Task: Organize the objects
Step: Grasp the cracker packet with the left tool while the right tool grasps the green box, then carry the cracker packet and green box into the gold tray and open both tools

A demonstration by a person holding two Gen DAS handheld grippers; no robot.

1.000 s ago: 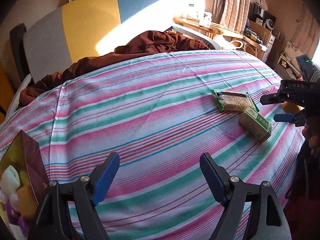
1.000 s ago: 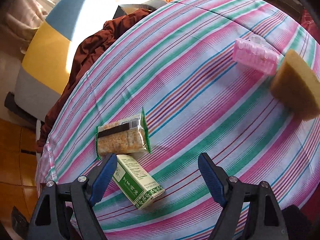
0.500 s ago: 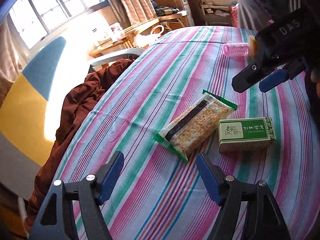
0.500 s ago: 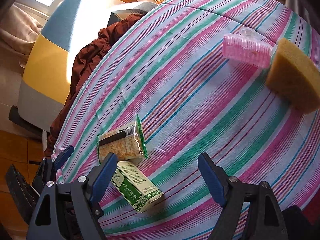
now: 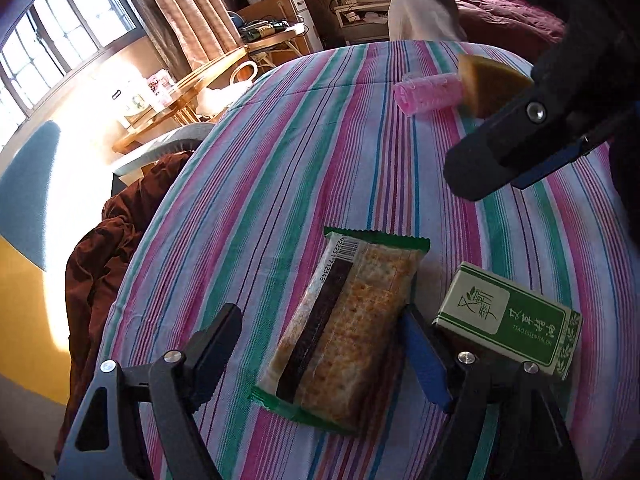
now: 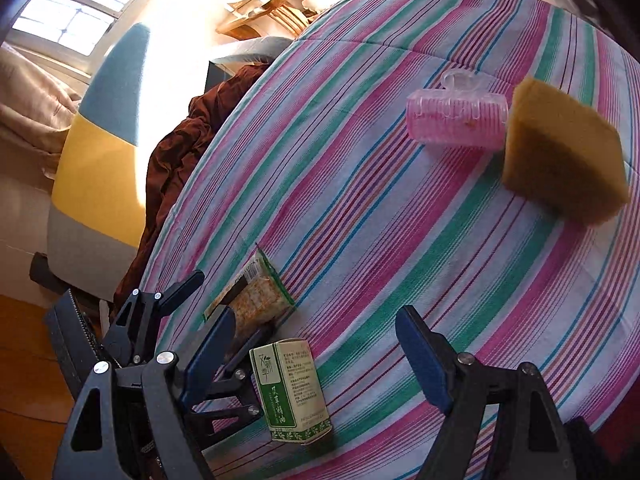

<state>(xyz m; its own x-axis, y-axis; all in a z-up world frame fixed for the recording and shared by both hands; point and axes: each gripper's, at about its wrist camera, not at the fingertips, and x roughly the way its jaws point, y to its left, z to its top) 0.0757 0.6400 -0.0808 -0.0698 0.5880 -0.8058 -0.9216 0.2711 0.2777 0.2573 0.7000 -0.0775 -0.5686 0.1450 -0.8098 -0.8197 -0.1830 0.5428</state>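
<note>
A cracker packet (image 5: 348, 332) in clear and green wrap lies on the striped tablecloth (image 5: 304, 160). My left gripper (image 5: 324, 344) is open with its jaws on either side of the packet, around it. A green and white box (image 5: 508, 320) lies just right of the packet. My right gripper (image 6: 312, 348) is open and empty, hovering over the cloth, with the box (image 6: 292, 396) near its left finger. A pink hair roller (image 6: 456, 124) and a yellow sponge (image 6: 560, 160) lie farther off. The right gripper also shows in the left wrist view (image 5: 516, 160).
A brown cloth (image 6: 180, 152) hangs over the table's far edge by a blue, yellow and grey chair (image 6: 100, 132). A wooden side table (image 5: 192, 96) with small items stands by the window. The table edge runs close on the left.
My left gripper has swung from the cloth's open middle to the cracker packet and now straddles it. My right gripper has shifted slightly; the roller and sponge look nearer.
</note>
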